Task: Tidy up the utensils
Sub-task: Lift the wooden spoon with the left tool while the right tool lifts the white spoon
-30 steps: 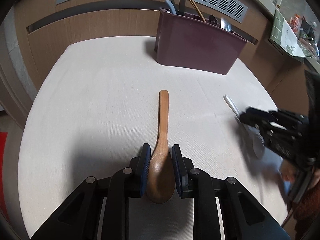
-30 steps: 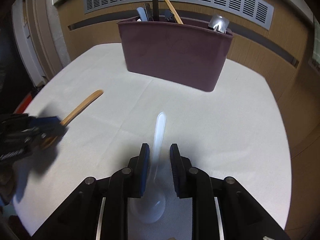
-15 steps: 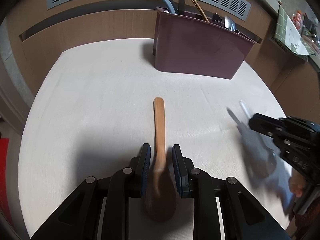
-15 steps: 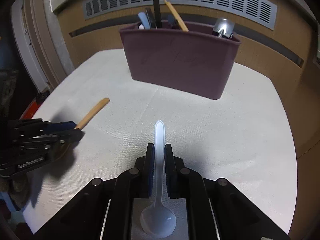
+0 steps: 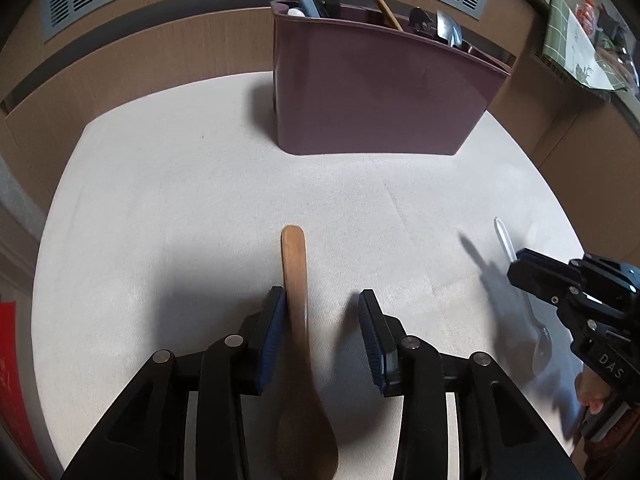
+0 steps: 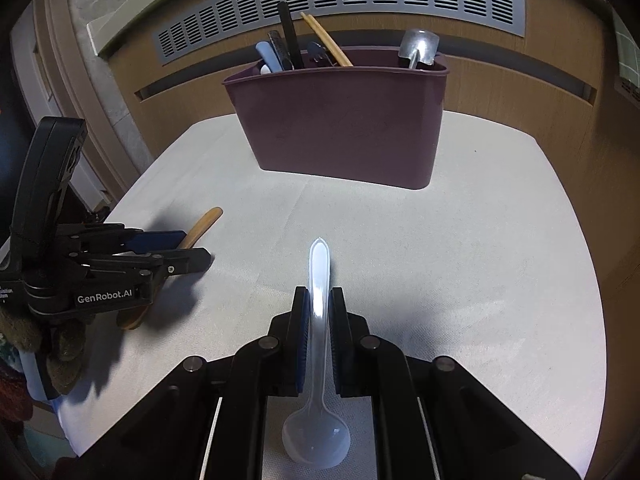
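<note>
Translucent white plastic spoon sat clamped in our right claw; our left claw gaped around the brown wooden spoon. Next, we judged, the maroon plastic caddy ahead.

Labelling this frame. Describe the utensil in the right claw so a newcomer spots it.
On the white table, in front of the maroon caddy, the right claw clamps a translucent plastic spoon, handle toward the caddy. The other spoon is wooden.

A brown wooden spoon is seen at lower centre, handle pointing up-frame. A translucent white plastic spoon is likewise seen at lower centre.
</note>
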### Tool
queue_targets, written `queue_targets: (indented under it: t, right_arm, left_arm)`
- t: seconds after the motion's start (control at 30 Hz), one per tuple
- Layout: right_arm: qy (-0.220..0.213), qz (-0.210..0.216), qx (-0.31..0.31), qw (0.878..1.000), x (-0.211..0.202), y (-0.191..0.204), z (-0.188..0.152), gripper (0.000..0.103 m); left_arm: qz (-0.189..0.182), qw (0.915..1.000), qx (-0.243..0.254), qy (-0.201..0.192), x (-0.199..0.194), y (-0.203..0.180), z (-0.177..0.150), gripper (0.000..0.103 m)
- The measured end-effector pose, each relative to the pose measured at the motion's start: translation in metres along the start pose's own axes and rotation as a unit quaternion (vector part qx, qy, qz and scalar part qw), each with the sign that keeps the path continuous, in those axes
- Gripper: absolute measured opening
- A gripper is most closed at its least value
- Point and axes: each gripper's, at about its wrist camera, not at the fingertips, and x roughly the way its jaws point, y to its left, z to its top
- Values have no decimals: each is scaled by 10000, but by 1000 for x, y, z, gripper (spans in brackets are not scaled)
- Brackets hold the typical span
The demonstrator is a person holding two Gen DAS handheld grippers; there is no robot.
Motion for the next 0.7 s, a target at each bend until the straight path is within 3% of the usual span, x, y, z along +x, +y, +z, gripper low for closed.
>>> queue_targets:
  t: [0.07, 0.1, 0.13, 0.23, 0.43, 0.53, 0.7]
  right_arm:
    - [-40, -53, 19, 10000, -1, -1, 0, 9]
    - [-74, -102, 15, 9999, -3, -1, 0, 9]
    - [-120, -148, 11, 9998, -5, -1, 0, 9]
    - [-248, -196, 27, 9995, -13, -3, 1, 9]
    - [-553, -105, 287, 9980, -35, -13, 5, 9]
    - [-702, -34, 433, 9966, -44, -15, 6, 9]
    - [-836, -41, 426, 9956, -55, -13, 9, 9]
  left_arm:
    - [64, 9999, -73, -117, 1, 1, 2, 29]
    - [151, 9997, -89, -168, 1, 2, 3, 16]
    - [129, 9996, -133, -194, 1, 4, 4, 12]
    - [-322, 9978, -486, -325, -12, 13, 5, 12]
    - [-886, 9819, -965, -1365, -79, 17, 2, 12]
    - [-842, 9790, -894, -1625, -97, 9, -2, 12]
    - [-865, 9784, -796, -1704, -106, 2, -4, 12]
